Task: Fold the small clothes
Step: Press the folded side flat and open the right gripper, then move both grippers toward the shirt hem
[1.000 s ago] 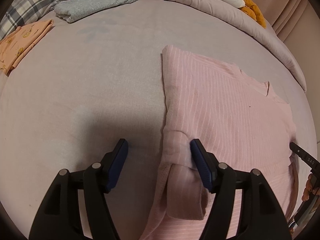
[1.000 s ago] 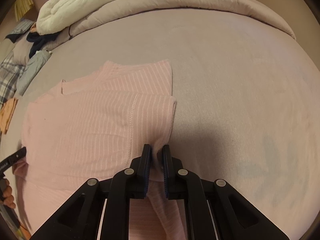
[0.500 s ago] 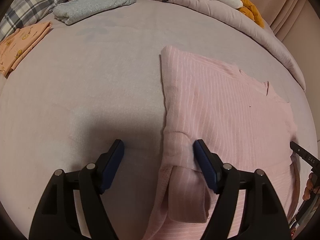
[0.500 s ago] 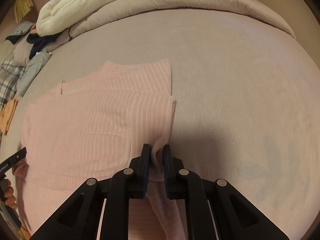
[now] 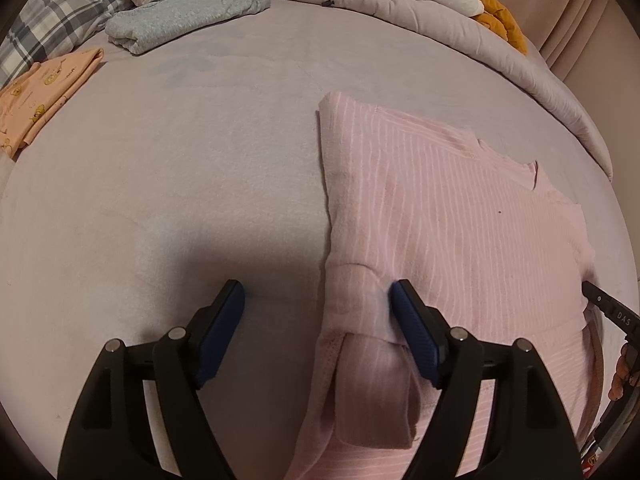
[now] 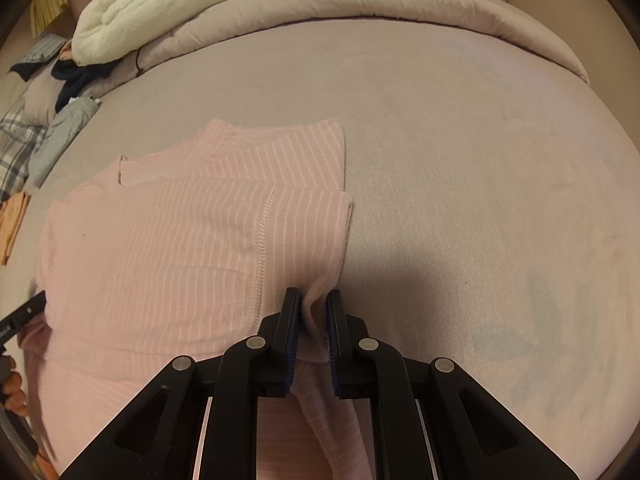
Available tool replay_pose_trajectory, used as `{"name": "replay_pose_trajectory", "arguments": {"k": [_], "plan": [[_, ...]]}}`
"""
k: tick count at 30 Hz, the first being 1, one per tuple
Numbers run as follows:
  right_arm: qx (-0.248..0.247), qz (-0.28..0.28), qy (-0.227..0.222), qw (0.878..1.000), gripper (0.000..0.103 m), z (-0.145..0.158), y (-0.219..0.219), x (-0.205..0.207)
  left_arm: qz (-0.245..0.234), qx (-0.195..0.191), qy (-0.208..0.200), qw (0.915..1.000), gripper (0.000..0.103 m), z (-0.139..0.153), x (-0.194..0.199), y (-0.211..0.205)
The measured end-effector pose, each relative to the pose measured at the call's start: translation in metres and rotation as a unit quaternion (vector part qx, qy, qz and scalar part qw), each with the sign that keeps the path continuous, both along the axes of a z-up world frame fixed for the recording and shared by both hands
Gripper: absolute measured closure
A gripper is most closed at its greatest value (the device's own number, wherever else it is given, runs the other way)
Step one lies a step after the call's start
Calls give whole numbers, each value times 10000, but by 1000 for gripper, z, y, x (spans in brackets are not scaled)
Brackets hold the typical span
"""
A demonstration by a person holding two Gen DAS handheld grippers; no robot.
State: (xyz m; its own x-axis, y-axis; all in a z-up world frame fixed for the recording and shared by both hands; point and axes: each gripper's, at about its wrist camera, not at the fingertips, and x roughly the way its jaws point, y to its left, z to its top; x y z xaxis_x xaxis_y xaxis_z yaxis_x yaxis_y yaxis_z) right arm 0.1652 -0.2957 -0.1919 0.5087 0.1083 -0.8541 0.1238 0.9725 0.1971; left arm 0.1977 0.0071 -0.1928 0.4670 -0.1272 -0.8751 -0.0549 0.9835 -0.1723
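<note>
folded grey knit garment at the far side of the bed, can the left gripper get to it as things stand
Probably yes. The left gripper is open and holds nothing, and only bare mauve bedsheet lies between it and the folded grey knit garment, though it is a long reach.

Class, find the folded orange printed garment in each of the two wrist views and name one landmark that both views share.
Left wrist view: the orange printed garment lies flat at the far left, on the bed beside the plaid fabric.
Right wrist view: only a sliver shows at the left edge, just below the plaid fabric.
Shared landmark: the pink striped top, which fills the right half of the left view and the left half of the right view.
</note>
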Motion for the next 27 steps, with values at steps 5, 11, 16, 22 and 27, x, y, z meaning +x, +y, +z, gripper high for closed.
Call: {"name": "replay_pose_trajectory", "arguments": {"k": [5,11,16,22,27], "plan": [[-200,-39,71,9998,92,3,6,3,157,-78,92,9998,23,8,-9,1],[-72,-134,-35,9999,75,9,0,-3,-14,-151,-294,9995,21,40,-37,-2],[-81,-148,-413,9990,39,34,-2,-27,-70,-282,-787,9965,8,72,-67,-2],[-72,-30,-1030,9947,23,71,2,-67,-43,-428,-1075,9933,4,89,-100,-1],[-50,3,-1339,9910,17,84,5,-91,15,-488,-1176,9919,1,88,-123,3]]}}
